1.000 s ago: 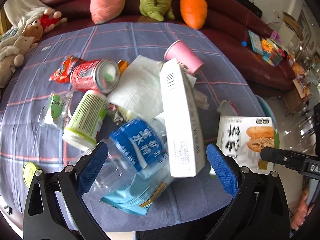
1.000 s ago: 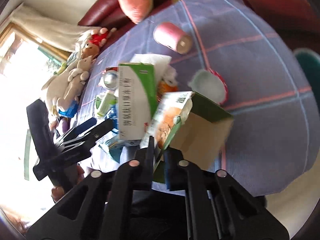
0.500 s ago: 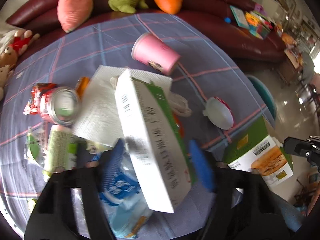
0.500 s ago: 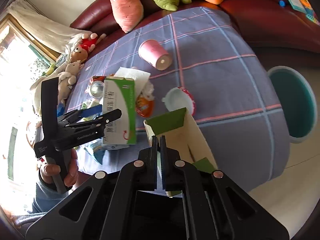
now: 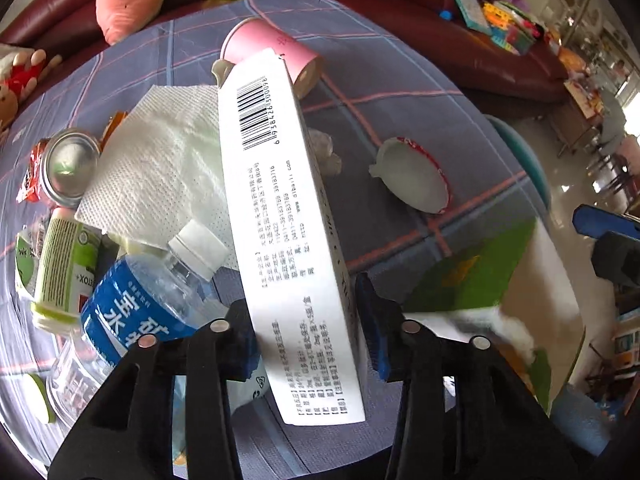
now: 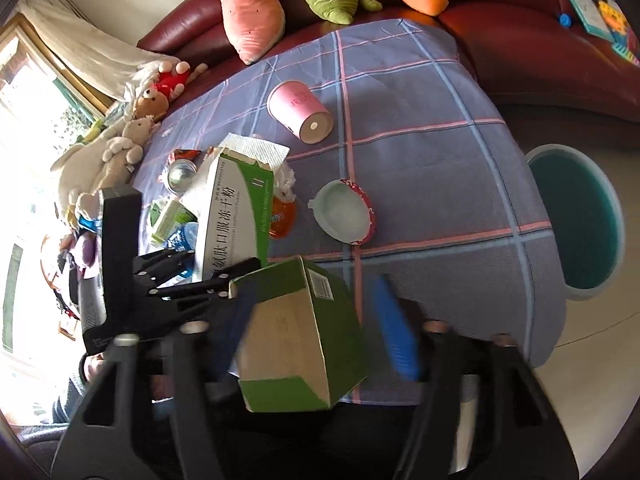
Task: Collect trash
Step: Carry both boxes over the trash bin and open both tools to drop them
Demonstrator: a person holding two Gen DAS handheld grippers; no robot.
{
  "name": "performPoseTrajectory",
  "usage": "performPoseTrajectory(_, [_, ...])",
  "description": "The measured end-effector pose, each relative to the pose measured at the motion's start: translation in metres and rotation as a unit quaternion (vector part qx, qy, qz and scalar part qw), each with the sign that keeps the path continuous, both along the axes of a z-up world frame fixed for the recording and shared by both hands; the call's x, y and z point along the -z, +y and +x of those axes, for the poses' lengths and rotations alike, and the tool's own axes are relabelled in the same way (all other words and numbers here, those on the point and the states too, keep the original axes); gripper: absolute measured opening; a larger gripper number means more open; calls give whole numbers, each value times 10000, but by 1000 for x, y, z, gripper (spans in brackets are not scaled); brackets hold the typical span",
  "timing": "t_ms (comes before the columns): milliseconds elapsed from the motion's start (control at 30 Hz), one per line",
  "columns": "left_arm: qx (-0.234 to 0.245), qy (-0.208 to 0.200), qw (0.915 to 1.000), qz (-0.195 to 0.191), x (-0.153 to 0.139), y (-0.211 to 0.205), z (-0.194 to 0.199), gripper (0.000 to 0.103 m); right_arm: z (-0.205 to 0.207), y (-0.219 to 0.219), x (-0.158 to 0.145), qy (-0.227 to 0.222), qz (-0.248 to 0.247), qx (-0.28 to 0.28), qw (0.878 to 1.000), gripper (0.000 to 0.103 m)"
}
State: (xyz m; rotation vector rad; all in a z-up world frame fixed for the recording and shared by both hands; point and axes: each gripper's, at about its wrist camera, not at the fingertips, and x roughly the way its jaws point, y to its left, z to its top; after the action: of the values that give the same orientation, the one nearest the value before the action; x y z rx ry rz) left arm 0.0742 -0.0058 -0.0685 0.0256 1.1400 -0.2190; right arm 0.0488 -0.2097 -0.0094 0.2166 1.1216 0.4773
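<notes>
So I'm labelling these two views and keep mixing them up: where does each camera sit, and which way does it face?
Left wrist: on the left claw, looking forward over the table; its black fingers clamp the white box.
Right wrist: on the right claw, facing the table and teal bin; its fingers stand open around the green carton.
Shared: the white box, pink cup, round lid.
</notes>
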Motion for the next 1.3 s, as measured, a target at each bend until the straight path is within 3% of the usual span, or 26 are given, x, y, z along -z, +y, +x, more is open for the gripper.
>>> performPoseTrajectory(67, [6,-145,9999,42,-6,0,-5,32,-3,1,0,45,-45,-52,10000,68])
performPoseTrajectory(367, [-171,-564,9976,-357,-49,25,-32,32,-21,31,2,230,-449,-554,9972,77])
performPoseTrajectory(633, [-453,-609,9951,-626,-60,56,-49,32,-22,55,30,440,-989,-763,9912,82])
performPoseTrajectory(667, [-467,-611,9950,-643,-60,57,-50,32,-21,56,33,404,-1070,-732,9907,78])
performPoseTrajectory(733, [-459,-610,9950,-642,-60,58,-51,32,-19,56,34,328,-1072,-755,9908,53])
performPoseTrajectory(867, [-341,-571,9955,-682,-60,52,-49,32,-15,45,24,240,-854,-623,9941,49])
performPoseTrajectory(1067, [146,-597,9956,-703,-74,10,-36,32,-9,-15,-18,-218,-553,120,9982,49])
performPoseTrajectory(1300, [1051,-452,9900,-826,-88,-92,9,32,0,-144,-45,-641,-550,1669,9824,49])
